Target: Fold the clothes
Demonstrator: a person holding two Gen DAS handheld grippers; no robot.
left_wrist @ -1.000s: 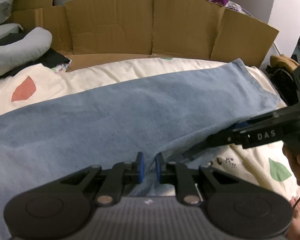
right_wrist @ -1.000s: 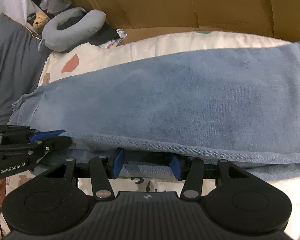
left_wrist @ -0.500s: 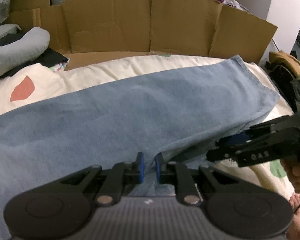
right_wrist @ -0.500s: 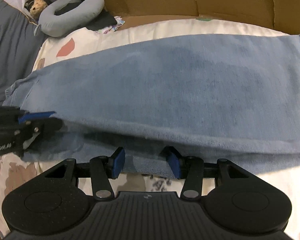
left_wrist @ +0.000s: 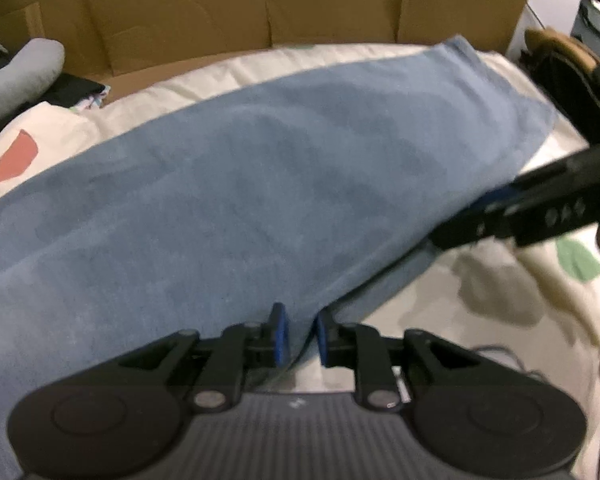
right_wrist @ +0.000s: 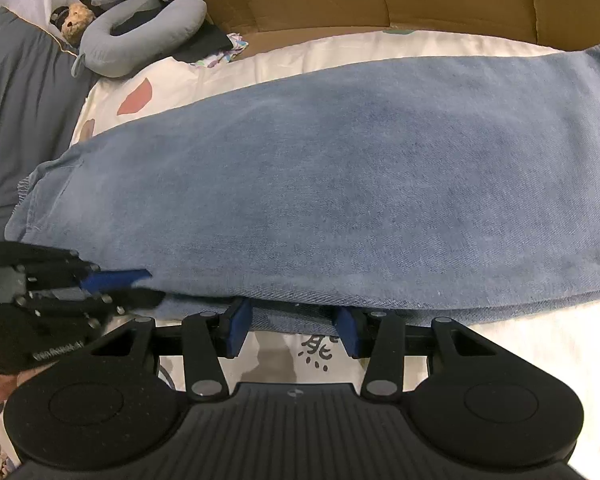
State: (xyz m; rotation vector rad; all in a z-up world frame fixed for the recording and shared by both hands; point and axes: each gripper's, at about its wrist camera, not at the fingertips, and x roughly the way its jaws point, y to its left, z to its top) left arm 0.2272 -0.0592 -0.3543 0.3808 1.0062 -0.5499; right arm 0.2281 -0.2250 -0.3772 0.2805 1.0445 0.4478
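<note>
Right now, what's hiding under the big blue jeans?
Under the jeans lies a cream bedsheet with coloured patches and dark printed marks. Whatever sits beneath the jeans' middle is covered, so I can't tell.

Both tools are matte black plastic. The left gripper (left_wrist: 299, 338) has a ribbed grey centre panel flanked by two round discs at 7 and 5 o'clock, silver pivot screws on angled link arms, and blue pads lining its jaws. The right gripper (right_wrist: 294, 330) looks the same, with white lettering on its side
</note>
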